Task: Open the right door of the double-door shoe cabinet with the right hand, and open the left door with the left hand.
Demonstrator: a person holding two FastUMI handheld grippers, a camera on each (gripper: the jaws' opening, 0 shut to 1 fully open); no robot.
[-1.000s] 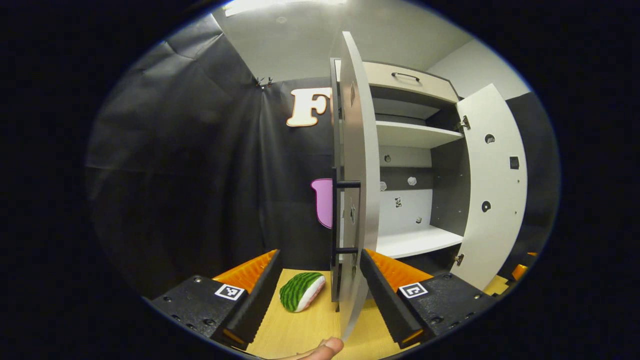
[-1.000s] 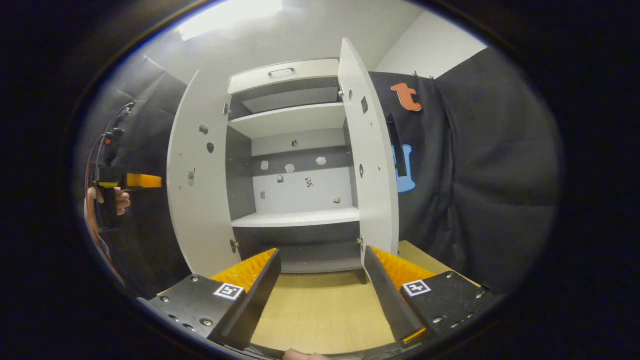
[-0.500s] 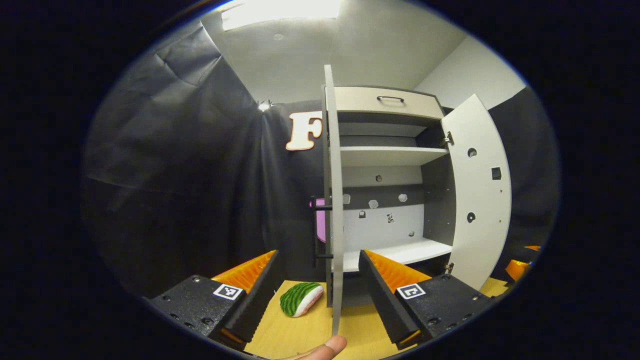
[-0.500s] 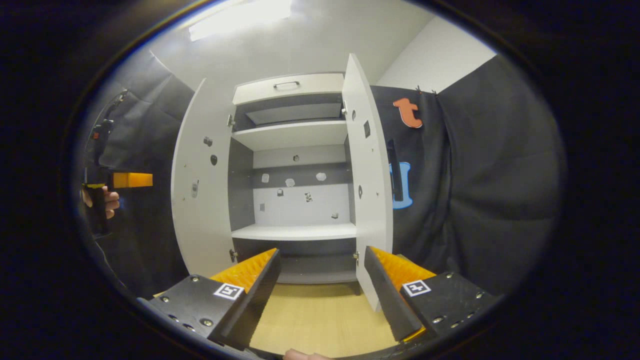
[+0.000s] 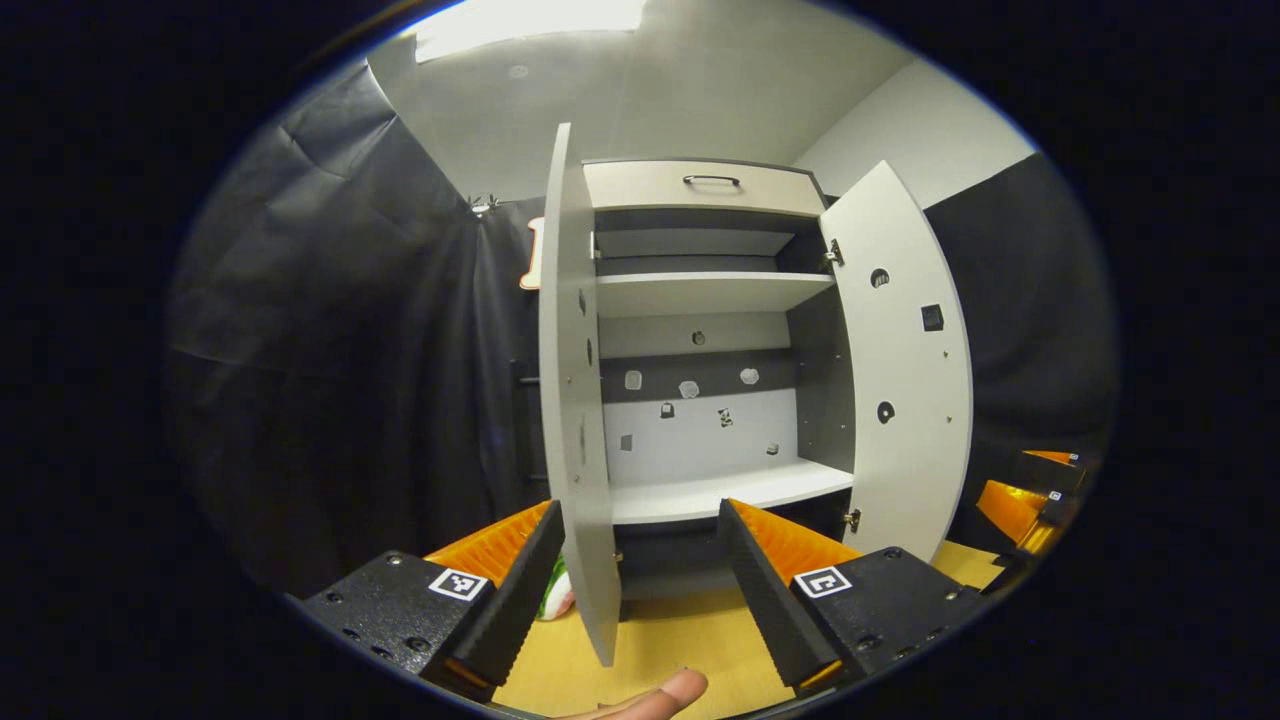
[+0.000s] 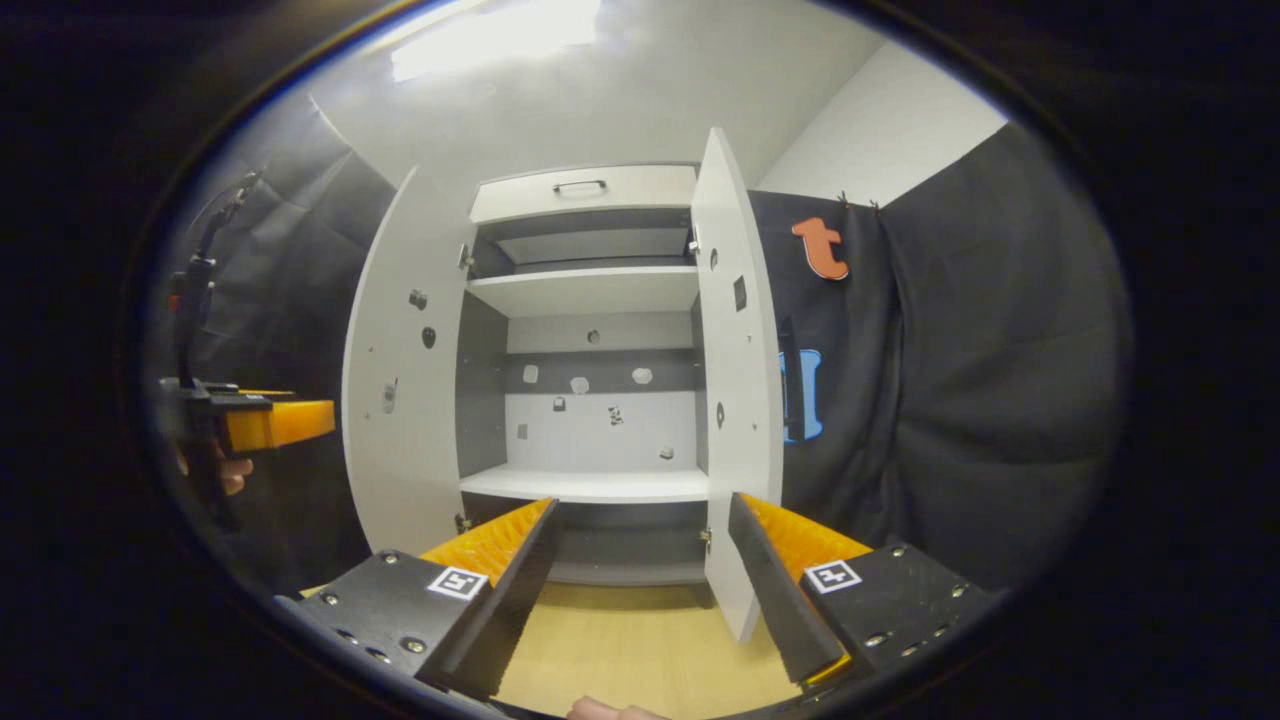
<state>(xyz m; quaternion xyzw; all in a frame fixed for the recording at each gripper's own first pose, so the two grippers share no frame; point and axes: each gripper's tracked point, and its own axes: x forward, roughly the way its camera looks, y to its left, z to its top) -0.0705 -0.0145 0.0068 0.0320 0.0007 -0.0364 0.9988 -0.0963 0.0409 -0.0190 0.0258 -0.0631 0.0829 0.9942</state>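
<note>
The white shoe cabinet (image 5: pixel 700 295) stands with both doors swung out. In the left gripper view the left door (image 5: pixel 575 400) hangs edge-on just ahead and the right door (image 5: pixel 905 370) angles out at the right. My left gripper (image 5: pixel 635 580) is open and apart from the left door, nothing between its fingers. In the right gripper view the cabinet (image 6: pixel 585 290) faces me, left door (image 6: pixel 400 380) and right door (image 6: pixel 735 390) both out. My right gripper (image 6: pixel 640 575) is open and holds nothing. The left gripper (image 6: pixel 270 425) shows at the far left, held by a hand.
Bare shelves (image 5: pixel 715 490) inside the cabinet carry nothing. A green striped toy (image 5: pixel 555 600) peeks from behind the left door on the wooden tabletop (image 5: pixel 680 640). Black cloth walls close in on both sides. The right gripper's orange finger (image 5: pixel 1015 505) shows at the far right.
The left door swung further out and my left gripper drew back from it, the view turning to face the cabinet's inside. My right gripper backed away slightly from the cabinet.
</note>
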